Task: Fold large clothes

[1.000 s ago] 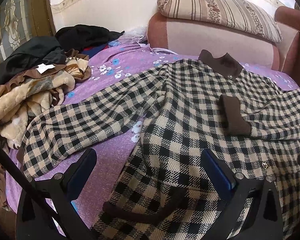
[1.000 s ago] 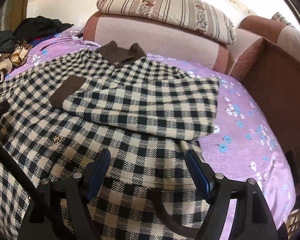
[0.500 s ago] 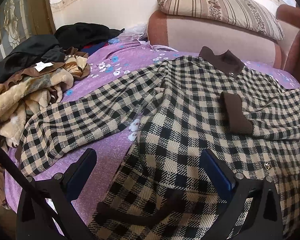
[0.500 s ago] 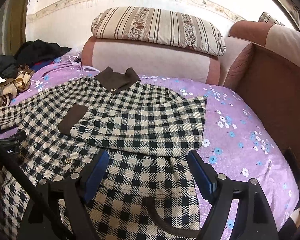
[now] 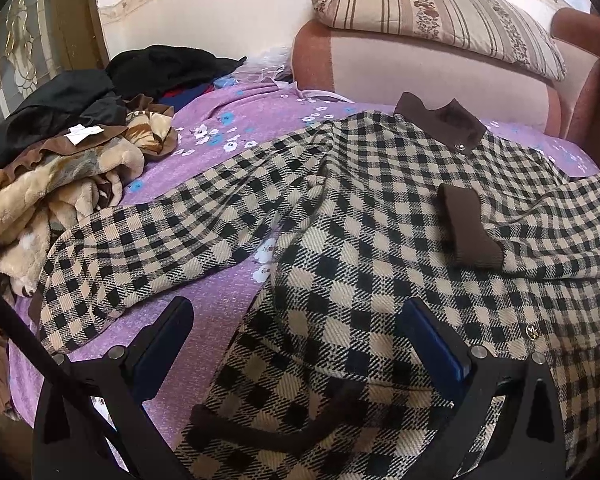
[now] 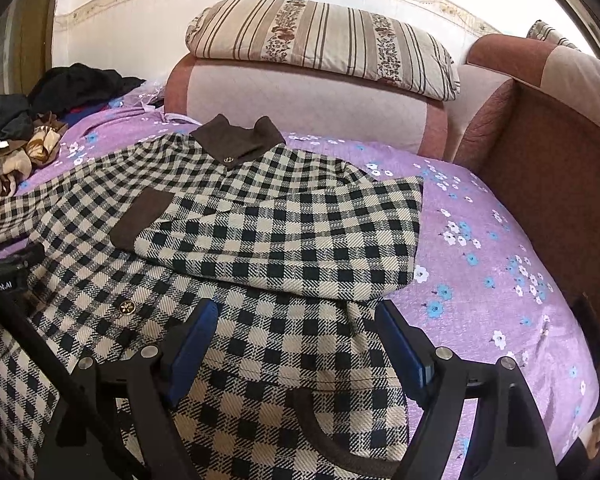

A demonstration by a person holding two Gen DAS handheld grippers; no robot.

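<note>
Purple bedspread (image 5: 236, 128): clothes pile (image 5: 60, 168) beside checked coat (image 5: 360, 240).

Coat (image 5: 360, 248) hem cut off at bottom edge.

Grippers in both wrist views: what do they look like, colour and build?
The left gripper and right gripper match: black plastic frames, two fingers lined with blue pads, silver screws at the joints. A black cable or strap crosses each view's lower left. No hands or sleeves show.
</note>
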